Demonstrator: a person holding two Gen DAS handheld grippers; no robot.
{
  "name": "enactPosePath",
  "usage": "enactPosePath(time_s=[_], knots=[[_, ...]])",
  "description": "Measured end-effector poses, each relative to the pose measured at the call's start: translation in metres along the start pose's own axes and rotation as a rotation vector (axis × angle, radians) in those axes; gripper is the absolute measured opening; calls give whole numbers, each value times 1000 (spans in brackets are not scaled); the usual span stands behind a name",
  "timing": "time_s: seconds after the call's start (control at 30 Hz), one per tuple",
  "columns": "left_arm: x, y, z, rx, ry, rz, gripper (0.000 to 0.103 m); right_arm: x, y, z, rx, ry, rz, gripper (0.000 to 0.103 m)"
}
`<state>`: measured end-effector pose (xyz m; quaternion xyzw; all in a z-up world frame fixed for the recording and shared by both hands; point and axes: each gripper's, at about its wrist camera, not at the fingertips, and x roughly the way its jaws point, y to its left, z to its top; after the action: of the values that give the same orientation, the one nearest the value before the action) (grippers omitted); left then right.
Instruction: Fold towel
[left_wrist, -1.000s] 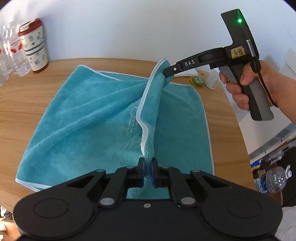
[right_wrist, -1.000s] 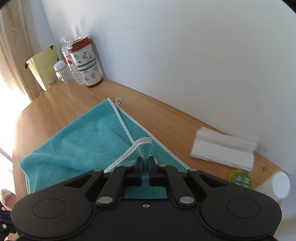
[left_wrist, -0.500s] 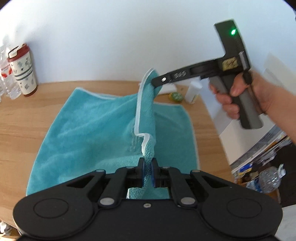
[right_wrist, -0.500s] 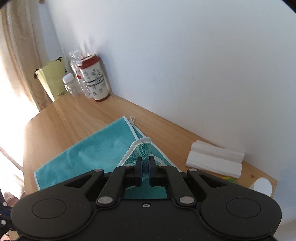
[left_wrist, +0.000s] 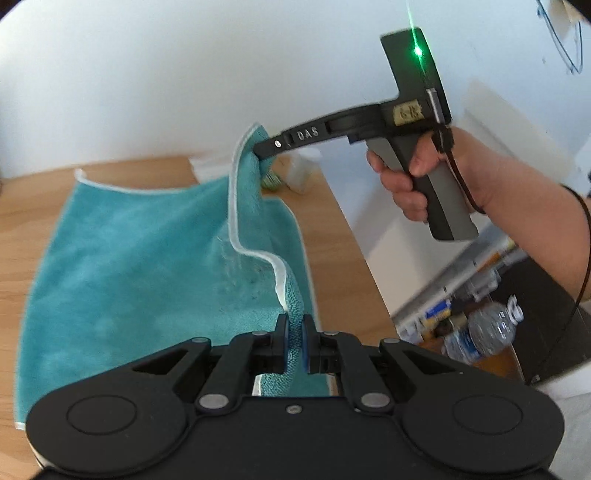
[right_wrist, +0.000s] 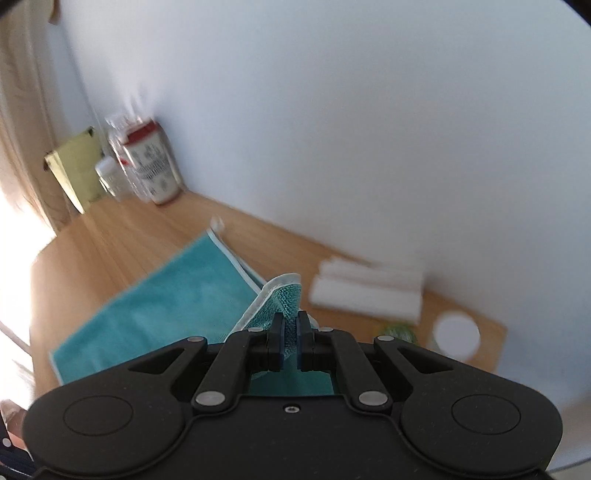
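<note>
A teal towel with a white hem lies partly on the wooden table, its right edge lifted. My left gripper is shut on the near corner of that edge. My right gripper, held in a person's hand, is shut on the far corner and holds it well above the table. In the right wrist view the right gripper pinches the teal towel corner, with the rest of the cloth spread below to the left. The hem sags in a curve between the two grippers.
A red-lidded tumbler, clear bottles and a yellow-green bag stand at the table's far left corner. Folded white cloths, a small green item and a white cup sit by the wall. Beyond the table's right edge stands a water bottle.
Both grippers have risen with the towel's right edge, pulling more cloth off the table. The right gripper has climbed higher, and the views are now blurred by motion.
</note>
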<state>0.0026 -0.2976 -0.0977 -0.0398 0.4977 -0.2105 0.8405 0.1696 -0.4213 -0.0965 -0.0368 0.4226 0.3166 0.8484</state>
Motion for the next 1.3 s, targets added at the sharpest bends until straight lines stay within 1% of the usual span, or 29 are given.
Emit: enactPosePath(time_s=[0.07,0.17,0.27,0.33,0.4,0.47,0.5,0.6,0.63,0.7,0.8,0.83,0.9,0.97,1.03,1.13,1.17,1.2,1.23,1.3], knots=[[12,-3,0,19,21,-21,6,12,-14,-17,25,33,-27,5],[34,-8,-2,41,78,-48,6,27,-29,-37,67,65,-54,6],[49,-14,-5,58,115,-56,6,32,-29,-46,58,73,-93,11],[53,-18,-5,83,124,-60,6,30,-26,-48,30,95,-131,26],[52,-23,-7,107,132,-74,6,19,-25,-47,10,95,-161,29],[52,-23,-8,116,146,-81,6,11,-28,-44,30,110,-158,36],[52,-23,-9,121,153,-85,6,5,-34,-42,53,123,-169,40],[52,-26,-14,132,164,-96,6,-3,-42,-36,133,123,-135,41],[52,-26,-16,136,165,-94,6,-5,-48,-35,171,120,-120,43],[51,-27,-17,141,168,-96,6,-4,-52,-32,229,121,-124,49],[52,-27,-19,147,177,-99,6,10,-61,-32,327,163,-129,49],[53,-27,-20,150,183,-99,6,13,-65,-34,353,161,-136,49],[54,-26,-23,146,195,-101,6,18,-64,-34,361,167,-147,49],[55,-26,-26,146,204,-100,6,29,-64,-34,362,207,-167,46],[55,-26,-30,156,218,-90,6,38,-65,-36,375,233,-160,30],[53,-22,-31,142,221,-94,6,49,-69,-44,416,316,-146,16],[53,-20,-31,137,223,-91,6,49,-69,-46,410,314,-145,15],[53,-19,-31,135,225,-87,6,49,-69,-47,405,311,-143,12],[53,-17,-32,132,227,-87,6,49,-69,-46,402,312,-135,6],[54,-14,-32,114,230,-91,6,47,-67,-45,394,299,-139,3]])
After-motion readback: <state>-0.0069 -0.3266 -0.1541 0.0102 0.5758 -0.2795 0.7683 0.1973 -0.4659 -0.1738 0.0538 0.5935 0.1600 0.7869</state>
